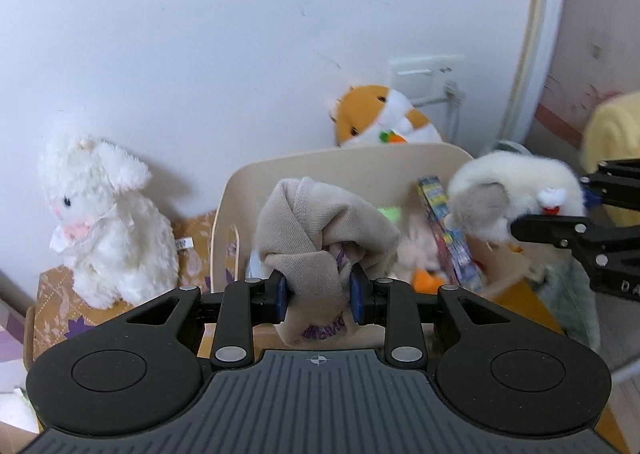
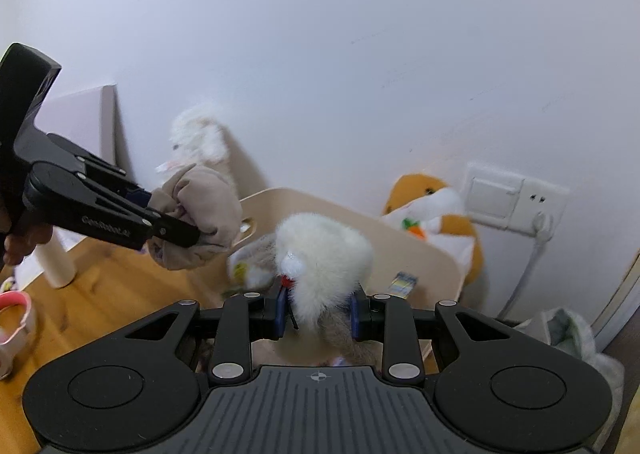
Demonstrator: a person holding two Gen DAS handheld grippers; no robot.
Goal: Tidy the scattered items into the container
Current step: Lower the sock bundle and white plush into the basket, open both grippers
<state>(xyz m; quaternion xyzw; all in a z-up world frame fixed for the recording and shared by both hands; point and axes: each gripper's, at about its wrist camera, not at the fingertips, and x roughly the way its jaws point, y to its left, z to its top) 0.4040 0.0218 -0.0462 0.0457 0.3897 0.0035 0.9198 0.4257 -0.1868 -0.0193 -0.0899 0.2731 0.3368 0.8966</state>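
Note:
My left gripper is shut on a bunched beige cloth, held in the air over the near side of the cream container. The same cloth shows at the left of the right wrist view, clamped in that gripper. My right gripper is shut on a white and grey fluffy plush, held above the cream container. In the left wrist view that plush hangs over the container's right side. Inside the container lie a colourful flat box and some soft toys.
A white plush rabbit sits on a patterned brown mat left of the container. An orange and white hamster plush leans on the wall behind it, below a wall socket. Pink headphones lie on the wooden floor at left.

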